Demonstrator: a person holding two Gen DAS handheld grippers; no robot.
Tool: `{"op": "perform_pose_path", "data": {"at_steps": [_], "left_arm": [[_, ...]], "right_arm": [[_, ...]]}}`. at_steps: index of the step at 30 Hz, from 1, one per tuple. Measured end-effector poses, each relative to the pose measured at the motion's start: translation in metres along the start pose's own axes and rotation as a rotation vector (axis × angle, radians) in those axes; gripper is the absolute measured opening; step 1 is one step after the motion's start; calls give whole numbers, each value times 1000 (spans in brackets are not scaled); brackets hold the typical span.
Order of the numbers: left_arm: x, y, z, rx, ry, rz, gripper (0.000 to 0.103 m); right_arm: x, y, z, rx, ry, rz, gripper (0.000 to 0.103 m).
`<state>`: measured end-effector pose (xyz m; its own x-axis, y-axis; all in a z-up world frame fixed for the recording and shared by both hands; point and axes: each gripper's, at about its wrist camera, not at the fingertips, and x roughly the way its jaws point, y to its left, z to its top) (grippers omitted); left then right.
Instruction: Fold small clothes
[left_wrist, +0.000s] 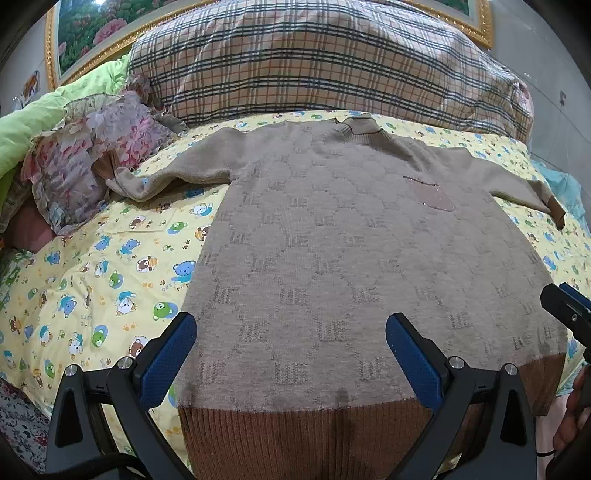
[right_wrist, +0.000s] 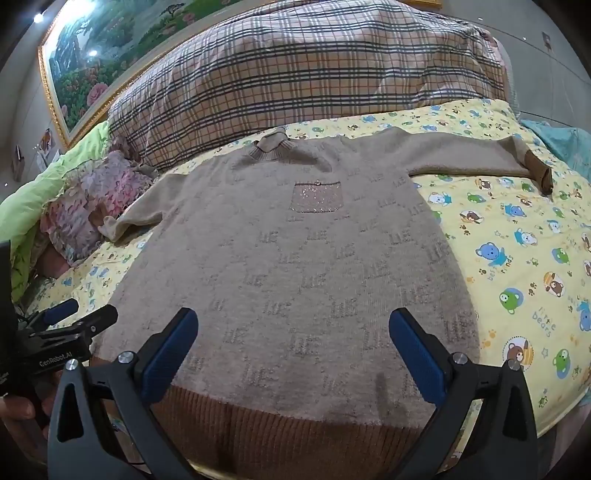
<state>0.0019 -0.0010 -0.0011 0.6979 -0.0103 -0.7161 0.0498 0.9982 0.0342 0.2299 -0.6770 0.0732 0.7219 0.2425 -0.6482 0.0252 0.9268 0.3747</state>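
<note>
A small beige knit sweater (left_wrist: 332, 258) with a brown ribbed hem, a sparkly chest pocket (left_wrist: 430, 192) and a collar lies flat, front up, on a yellow bear-print sheet (left_wrist: 92, 280). Both sleeves are spread out sideways. It also shows in the right wrist view (right_wrist: 295, 258). My left gripper (left_wrist: 291, 332) is open and empty, hovering over the lower left part of the sweater near the hem. My right gripper (right_wrist: 293, 328) is open and empty over the lower right part of the hem. Each gripper shows at the edge of the other's view.
A large plaid pillow (left_wrist: 314, 62) lies behind the sweater. A floral ruffled garment (left_wrist: 92, 162) and a green blanket (left_wrist: 44, 110) lie at the left. A gold-framed flower painting (right_wrist: 92, 62) hangs on the wall. The sheet's right edge (right_wrist: 554, 387) drops off.
</note>
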Motion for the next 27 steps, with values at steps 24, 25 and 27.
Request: {"op": "perform_pose_path", "data": {"at_steps": [24, 25, 27], "left_arm": [[-2, 0, 0, 7, -5, 2, 103], [-2, 0, 1, 12, -1, 6, 103], [0, -1, 2, 23, 10, 20, 103]], "right_arm": [[107, 15, -43, 43, 11, 6, 103], [107, 15, -43, 43, 11, 7, 103], [108, 14, -43, 44, 15, 8, 103]]}}
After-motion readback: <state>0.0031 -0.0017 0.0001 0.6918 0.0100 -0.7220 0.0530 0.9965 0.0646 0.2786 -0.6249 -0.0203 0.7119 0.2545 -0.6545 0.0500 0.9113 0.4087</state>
